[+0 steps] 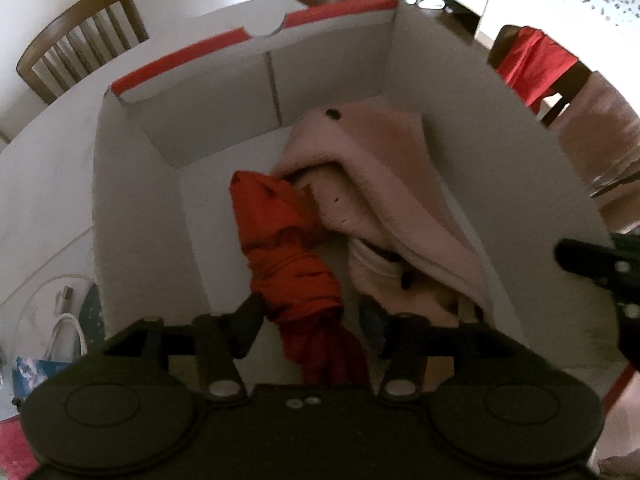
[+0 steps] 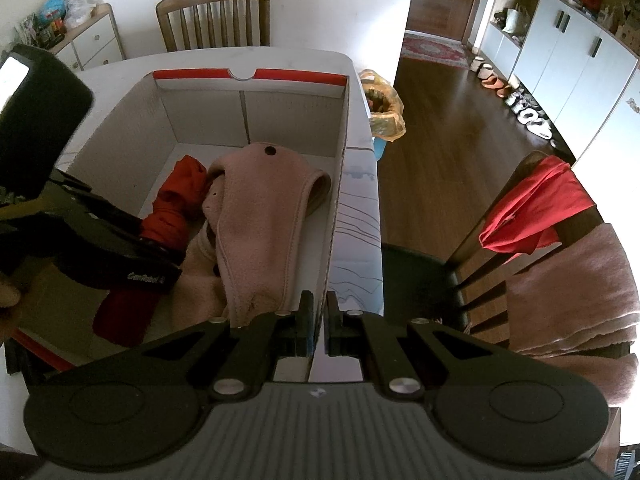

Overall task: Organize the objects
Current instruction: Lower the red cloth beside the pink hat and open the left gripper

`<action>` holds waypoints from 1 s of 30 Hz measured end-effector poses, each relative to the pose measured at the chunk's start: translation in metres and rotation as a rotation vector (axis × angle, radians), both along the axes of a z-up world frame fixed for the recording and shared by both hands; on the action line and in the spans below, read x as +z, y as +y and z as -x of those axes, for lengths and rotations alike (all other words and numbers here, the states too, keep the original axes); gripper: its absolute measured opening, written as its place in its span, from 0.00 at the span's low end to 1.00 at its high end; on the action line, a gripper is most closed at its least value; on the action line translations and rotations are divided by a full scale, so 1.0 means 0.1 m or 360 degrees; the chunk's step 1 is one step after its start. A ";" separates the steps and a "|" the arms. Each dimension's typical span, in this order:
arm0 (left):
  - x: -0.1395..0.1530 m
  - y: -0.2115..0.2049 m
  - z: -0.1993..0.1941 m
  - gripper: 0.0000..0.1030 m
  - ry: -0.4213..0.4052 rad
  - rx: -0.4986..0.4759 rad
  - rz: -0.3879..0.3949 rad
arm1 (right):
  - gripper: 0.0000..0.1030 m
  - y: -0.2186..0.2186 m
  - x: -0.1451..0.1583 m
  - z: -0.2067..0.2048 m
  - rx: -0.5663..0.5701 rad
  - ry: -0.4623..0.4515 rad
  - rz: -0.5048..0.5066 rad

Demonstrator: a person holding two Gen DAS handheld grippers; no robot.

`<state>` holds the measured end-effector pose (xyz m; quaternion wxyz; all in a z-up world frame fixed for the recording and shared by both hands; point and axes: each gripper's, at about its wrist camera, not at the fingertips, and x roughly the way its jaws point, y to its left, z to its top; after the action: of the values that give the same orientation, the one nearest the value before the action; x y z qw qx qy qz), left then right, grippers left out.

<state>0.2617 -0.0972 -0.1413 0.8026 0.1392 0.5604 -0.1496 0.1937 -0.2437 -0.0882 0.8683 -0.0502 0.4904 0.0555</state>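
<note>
Red cloth [image 1: 294,264] lies in the box [image 1: 140,184] between the left hand-held gripper [image 1: 312,316]'s parted, non-pressing fingers.

**Two garments share a box on the table**

A cardboard box [image 2: 136,104] stands open on a table [image 2: 360,208]. Inside, a rolled cloth [image 1: 280,240] lies to the left, touching a fleece garment [image 1: 372,176] to its right. One chair [image 2: 214,16] stands behind the table; a second chair [image 2: 532,216], draped with cloths, stands to the right.
</note>
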 end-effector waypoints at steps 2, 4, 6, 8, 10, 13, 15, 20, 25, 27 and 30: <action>0.05 -0.03 0.02 0.59 -0.0016 -0.0017 0.0028 | 0.04 -0.01 0.00 0.00 -0.0002 0.0000 -0.0003; 0.06 -0.02 0.08 0.61 -0.0037 -0.0021 0.0048 | 0.04 -0.01 0.00 0.00 -0.0004 0.0002 -0.0007; 0.10 -0.04 0.09 0.64 -0.0046 -0.0019 0.0073 | 0.04 -0.02 0.00 0.00 -0.0004 0.0003 -0.0008; 0.12 -0.05 0.10 0.72 -0.0055 -0.0015 0.0104 | 0.04 -0.01 0.00 0.00 -0.0005 0.0002 -0.0007; 0.22 -0.06 0.10 0.81 -0.0094 -0.0006 0.0108 | 0.04 -0.02 0.00 0.00 -0.0005 0.0003 -0.0008; 0.36 -0.05 0.07 0.81 -0.0126 -0.0002 0.0156 | 0.04 -0.02 0.00 0.00 -0.0004 0.0002 -0.0003; 0.48 -0.03 0.11 0.81 -0.0162 0.0012 0.0183 | 0.04 -0.02 0.00 0.00 -0.0004 0.0002 -0.0004; 0.69 0.06 0.24 0.83 -0.0227 0.0053 0.0229 | 0.04 -0.02 -0.01 0.01 -0.0007 0.0004 -0.0007; 0.83 0.16 0.34 0.93 -0.0309 0.0086 0.0273 | 0.04 -0.02 -0.01 0.01 -0.0005 0.0006 -0.0004; 0.87 0.21 0.38 0.97 -0.0344 0.0103 0.0298 | 0.04 -0.03 -0.01 0.01 -0.0011 0.0011 -0.0009; 0.92 0.28 0.44 0.99 -0.0383 0.0122 0.0303 | 0.04 -0.04 0.00 0.00 -0.0006 0.0011 0.0000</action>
<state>0.2181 -0.0691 -0.0491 0.8787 0.0578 0.4484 -0.1535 0.1935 -0.2481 -0.0886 0.8667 -0.0491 0.4935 0.0540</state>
